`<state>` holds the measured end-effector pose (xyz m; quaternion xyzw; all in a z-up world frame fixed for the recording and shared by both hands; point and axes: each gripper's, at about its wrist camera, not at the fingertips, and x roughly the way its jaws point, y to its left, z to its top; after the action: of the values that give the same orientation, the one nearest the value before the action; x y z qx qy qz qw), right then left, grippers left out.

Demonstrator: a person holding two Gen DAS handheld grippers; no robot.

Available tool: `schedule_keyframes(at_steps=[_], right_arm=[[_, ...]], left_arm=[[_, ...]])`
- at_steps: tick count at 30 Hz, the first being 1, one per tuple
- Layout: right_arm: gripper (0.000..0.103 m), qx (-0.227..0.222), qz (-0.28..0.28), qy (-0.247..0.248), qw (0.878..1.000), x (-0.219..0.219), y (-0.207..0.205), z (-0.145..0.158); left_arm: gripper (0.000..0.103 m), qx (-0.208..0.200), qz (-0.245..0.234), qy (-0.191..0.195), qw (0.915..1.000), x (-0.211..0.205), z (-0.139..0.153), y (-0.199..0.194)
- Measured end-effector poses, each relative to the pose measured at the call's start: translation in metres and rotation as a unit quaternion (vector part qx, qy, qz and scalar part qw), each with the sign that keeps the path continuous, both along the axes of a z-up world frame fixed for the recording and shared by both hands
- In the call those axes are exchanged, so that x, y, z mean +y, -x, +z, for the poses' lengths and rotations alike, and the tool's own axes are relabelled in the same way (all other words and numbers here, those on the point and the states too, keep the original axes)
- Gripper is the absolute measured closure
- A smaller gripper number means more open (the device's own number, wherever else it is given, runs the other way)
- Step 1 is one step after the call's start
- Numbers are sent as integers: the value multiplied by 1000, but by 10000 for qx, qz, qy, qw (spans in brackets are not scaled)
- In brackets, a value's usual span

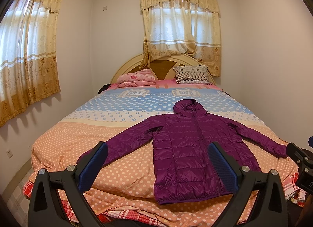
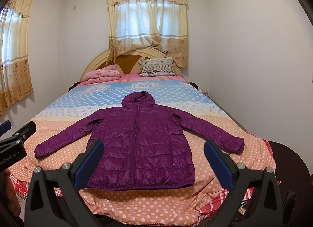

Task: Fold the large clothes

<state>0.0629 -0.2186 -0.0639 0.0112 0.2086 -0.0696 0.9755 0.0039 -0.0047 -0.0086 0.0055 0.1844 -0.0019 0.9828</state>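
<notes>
On the foot half of the bed [image 2: 244,109] lies the purple hooded puffer jacket [image 2: 140,139], front up, zipped, hood [image 2: 138,99] pointing toward the headboard [image 2: 95,58]. Both sleeves spread outward and slightly toward the foot edge: one cuff [image 2: 40,151] ends near the bed's left edge, the other cuff [image 2: 237,145] reaches close to the right edge. Hem [image 2: 140,187] runs roughly parallel to the foot edge, set back from it by a band of bare polka-dot cover [image 2: 146,205].

Open cover surrounds the jacket on all sides; the widest free stretch lies between hood and pillows, across the blue dotted band. Folded pink blanket [image 2: 101,74] and striped pillow [image 2: 156,67] sit at the head end, well apart from the jacket. A red plaid sheet [image 2: 219,201] shows under the cover at the foot corners.

Left tool [image 1: 158,166]: jaws spread wide, nothing between the blue pads [image 1: 221,166], held above the foot edge over the jacket's left sleeve and side. Right tool [image 2: 152,162]: jaws likewise spread wide and empty, framing the jacket's lower body from the foot edge. Neither touches fabric. Each tool shows at the margin of the other's view.

Walls stand close along both long sides of the bed; curtains [image 2: 146,21] hang behind the headboard and on the left wall.
</notes>
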Motion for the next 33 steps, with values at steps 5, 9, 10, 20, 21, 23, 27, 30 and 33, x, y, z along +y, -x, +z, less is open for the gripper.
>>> schedule_keyframes(at_steps=[5,9,10,20,21,23,27,30,33], right_arm=[[0,3,-1,-6,10000,0,0,0],[0,24,13,-24,10000,0,0,-2],[0,24,13,-27,10000,0,1,-3],[0,56,15,-38,10000,0,0,-6],[0,61,15,-44,10000,1,0,-7],[0,78,18,-63,9999,1,-1,-8],[0,86,29,-82,9999,0,-2,-9],[0,152,141,-239,9995,-4,-6,-12],[0,227,42,-367,9991,-20,-17,-23]], left_arm=[[1,3,2,2,10000,0,0,0],[1,7,4,-4,10000,-1,0,0],[1,6,0,-3,10000,0,0,0],[1,20,-34,-4,10000,-1,-3,1],[1,20,-36,-3,10000,-1,-3,1],[1,28,-36,-6,10000,0,-5,1],[1,67,-47,-25,10000,0,-9,-2],[1,157,-75,-108,9998,0,-16,-11],[1,299,-108,-221,9993,-3,-30,-29]])
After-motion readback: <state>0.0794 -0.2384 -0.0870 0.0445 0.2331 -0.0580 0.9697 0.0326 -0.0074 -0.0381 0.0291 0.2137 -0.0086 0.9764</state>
